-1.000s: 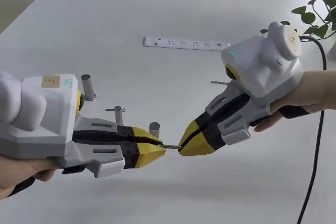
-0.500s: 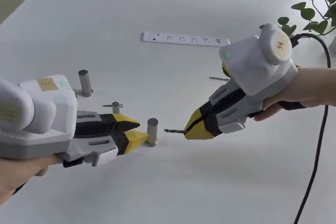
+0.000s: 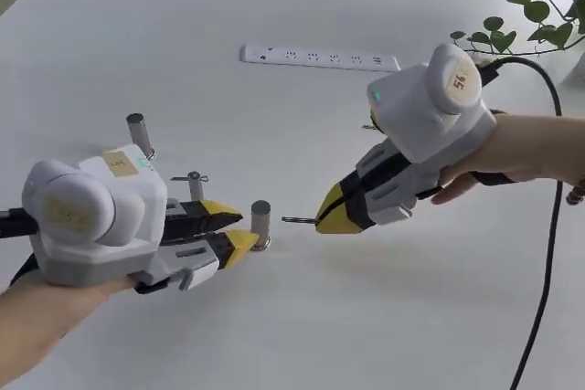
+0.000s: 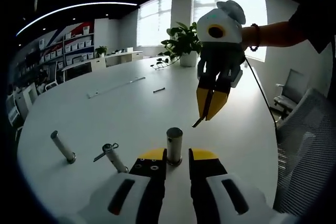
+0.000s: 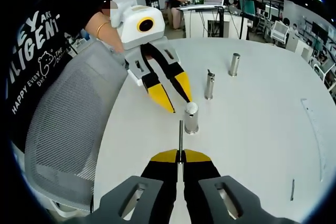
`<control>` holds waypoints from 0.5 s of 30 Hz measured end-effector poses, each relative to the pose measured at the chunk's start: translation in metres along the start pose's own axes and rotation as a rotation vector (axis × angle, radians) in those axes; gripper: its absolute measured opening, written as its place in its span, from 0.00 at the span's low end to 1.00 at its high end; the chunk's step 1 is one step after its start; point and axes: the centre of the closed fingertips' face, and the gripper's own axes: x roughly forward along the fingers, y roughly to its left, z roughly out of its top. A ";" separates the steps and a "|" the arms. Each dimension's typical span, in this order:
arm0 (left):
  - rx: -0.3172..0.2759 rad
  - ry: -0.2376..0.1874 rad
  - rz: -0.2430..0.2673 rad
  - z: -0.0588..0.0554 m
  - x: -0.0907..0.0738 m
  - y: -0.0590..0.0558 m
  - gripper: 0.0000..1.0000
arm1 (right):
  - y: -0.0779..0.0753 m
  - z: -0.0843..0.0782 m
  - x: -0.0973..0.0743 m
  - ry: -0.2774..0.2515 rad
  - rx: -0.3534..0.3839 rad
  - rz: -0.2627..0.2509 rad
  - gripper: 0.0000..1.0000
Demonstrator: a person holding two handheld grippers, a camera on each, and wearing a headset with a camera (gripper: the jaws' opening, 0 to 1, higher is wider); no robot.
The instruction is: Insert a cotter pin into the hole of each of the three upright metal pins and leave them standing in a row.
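As right tongs (image 3: 320,221) pinch cotter pin (image 3: 297,220) — left tongs (image 3: 245,228) gape.

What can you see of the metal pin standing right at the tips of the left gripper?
The metal pin is a short grey, steel-looking cylinder with a flat top and a slightly wider foot, upright on the white table. It stands just ahead of the open left gripper, between its jaw tips; whether they touch is unclear. Nothing passes through it: the cotter pin held in the right gripper points at its side, stopping just short.
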 end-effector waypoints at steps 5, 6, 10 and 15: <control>-0.005 0.006 0.019 -0.001 0.008 0.002 0.15 | -0.008 0.002 0.002 -0.004 -0.001 -0.014 0.00; -0.009 0.010 0.024 -0.002 0.010 0.003 0.15 | -0.010 0.003 0.002 -0.009 0.003 -0.014 0.00; -0.025 0.019 0.031 -0.004 0.015 0.003 0.15 | -0.011 0.003 0.004 -0.004 -0.004 -0.009 0.00; -0.051 0.020 0.035 -0.007 0.020 0.003 0.15 | -0.011 0.004 0.007 -0.003 -0.011 0.003 0.00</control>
